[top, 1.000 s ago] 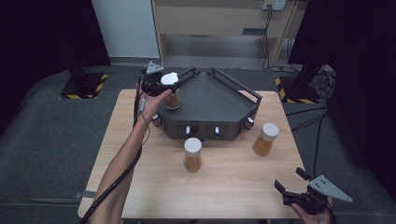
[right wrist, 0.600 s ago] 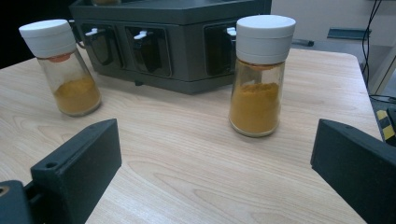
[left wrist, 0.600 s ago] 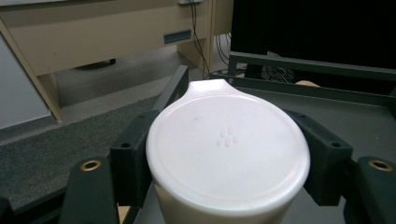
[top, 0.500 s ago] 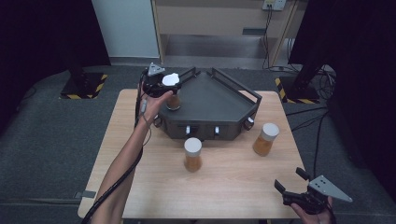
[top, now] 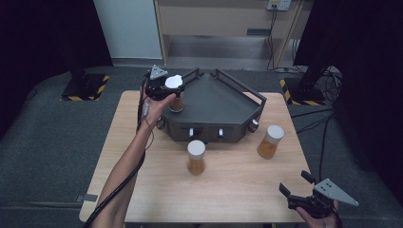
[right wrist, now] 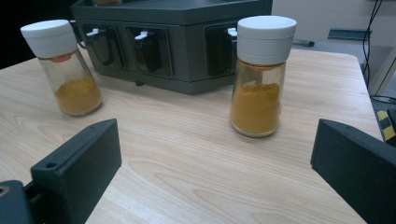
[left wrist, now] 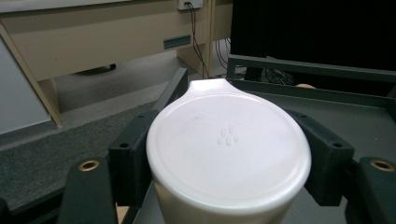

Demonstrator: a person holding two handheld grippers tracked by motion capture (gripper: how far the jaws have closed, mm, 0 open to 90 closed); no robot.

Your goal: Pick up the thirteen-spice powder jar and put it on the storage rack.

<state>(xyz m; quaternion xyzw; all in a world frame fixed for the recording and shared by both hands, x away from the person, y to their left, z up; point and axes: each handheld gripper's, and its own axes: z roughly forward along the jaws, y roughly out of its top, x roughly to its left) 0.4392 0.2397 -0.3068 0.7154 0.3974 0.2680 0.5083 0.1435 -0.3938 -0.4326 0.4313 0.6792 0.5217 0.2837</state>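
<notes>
A white-capped spice jar (top: 175,83) with orange powder stands on the left end of the dark grey rack (top: 216,99). My left gripper (top: 165,86) is shut on its cap (left wrist: 229,154), and both black pads (left wrist: 133,156) touch the cap's sides. Its jaws have just been opening slightly, with the cap still between them. Two more jars of orange powder stand on the table: one (top: 196,156) (right wrist: 63,65) before the rack, one (top: 270,141) (right wrist: 261,79) to the right. My right gripper (top: 295,185) (right wrist: 215,163) hovers open and empty at the near right corner, pointed at them.
The rack (right wrist: 177,14) has a raised rail (left wrist: 308,67) around its back and small taps on its front face. The wooden table (top: 237,190) ends close behind my right gripper. Grey carpet, cables and dark stands surround the table.
</notes>
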